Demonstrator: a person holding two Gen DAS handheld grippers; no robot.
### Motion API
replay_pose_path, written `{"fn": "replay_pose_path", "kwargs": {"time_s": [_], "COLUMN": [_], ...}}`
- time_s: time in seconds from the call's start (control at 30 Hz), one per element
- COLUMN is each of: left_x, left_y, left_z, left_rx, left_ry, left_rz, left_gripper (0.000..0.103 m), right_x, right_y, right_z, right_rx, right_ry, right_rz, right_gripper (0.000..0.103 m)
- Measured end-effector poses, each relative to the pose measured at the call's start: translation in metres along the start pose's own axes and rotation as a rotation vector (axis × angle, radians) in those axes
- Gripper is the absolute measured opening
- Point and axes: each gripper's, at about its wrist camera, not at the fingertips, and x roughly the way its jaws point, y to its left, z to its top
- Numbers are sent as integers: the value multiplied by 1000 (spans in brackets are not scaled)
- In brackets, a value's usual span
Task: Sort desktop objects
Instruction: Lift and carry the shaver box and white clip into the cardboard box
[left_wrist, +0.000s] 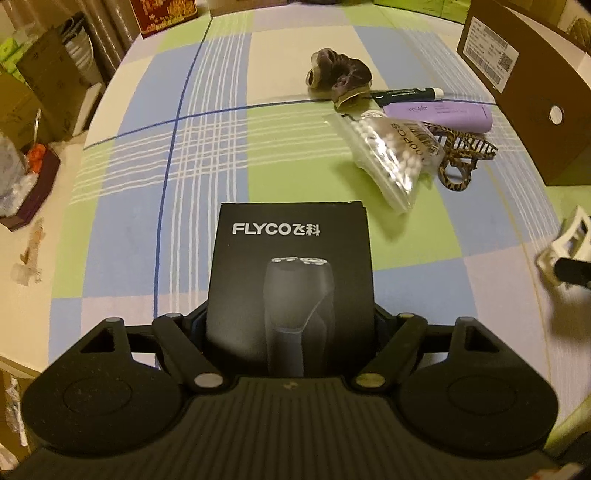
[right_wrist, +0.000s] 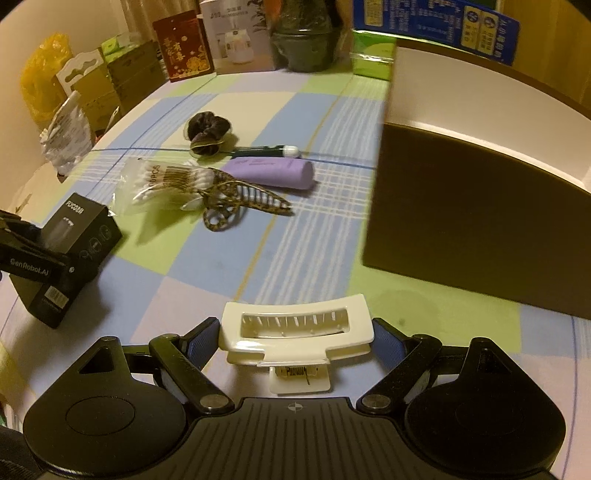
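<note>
My left gripper (left_wrist: 290, 319) is shut on a black FLYCO shaver box (left_wrist: 290, 266), held upright above the checked tablecloth (left_wrist: 155, 206). The right wrist view shows that box (right_wrist: 79, 236) at the far left, in the left gripper (right_wrist: 33, 258). My right gripper (right_wrist: 295, 336) is shut on a white hair claw clip (right_wrist: 295, 321), its blue pads pressing on both ends. In the left wrist view the white clip (left_wrist: 565, 240) shows at the right edge. A large brown open cardboard box (right_wrist: 480, 206) stands to the right of it.
On the cloth lie a dark scrunchie (right_wrist: 207, 129), a dark pen (right_wrist: 266, 150), a purple tube (right_wrist: 271, 171), a bag of cotton swabs (right_wrist: 166, 181) and a leopard-print claw clip (right_wrist: 236, 203). Boxes and packages (right_wrist: 188, 48) line the table's far edge.
</note>
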Motion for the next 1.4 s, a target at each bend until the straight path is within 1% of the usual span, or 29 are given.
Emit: {"fn": "replay_pose_path", "kwargs": {"time_s": [0.13,0.23,0.4,0.5,0.63,0.77,0.9,1.07,1.2,1.3,1.4], "left_x": [-7,-21,-54,-73,-96,-113,-127,-134,-132,-122,-107], "left_y": [-11,-21,-41,-57,-86,-119,-152,-193,-223,-243,-259], "left_z": [-7,-13,-9,-1,11,27,49,80,111,138,161], "left_rx": [5,16,28,46,71,117,163,201,204,199,190], "left_ry": [10,-9,-72,-117,-171,-225,-284,-348,-382,-384,-363], "left_rz": [-5,-18,-37,-45,-73,-117,-161,-197,-206,-201,-185], "left_gripper": [76,76,76,76,76,76,76,76,76,76,76], "right_x": [-16,-30,-57,-74,-100,-126,-149,-164,-165,-156,-145], "right_y": [-17,-32,-56,-69,-90,-115,-148,-184,-208,-224,-239], "right_z": [-5,-6,-4,-2,1,6,15,34,53,69,84], "right_rx": [18,35,48,47,60,86,129,145,145,149,150], "right_ry": [-14,-30,-68,-97,-134,-187,-238,-287,-322,-331,-329], "right_rz": [13,29,57,73,90,93,92,52,13,-13,-41], "right_gripper": [84,84,84,84,84,84,84,84,84,84,84]}}
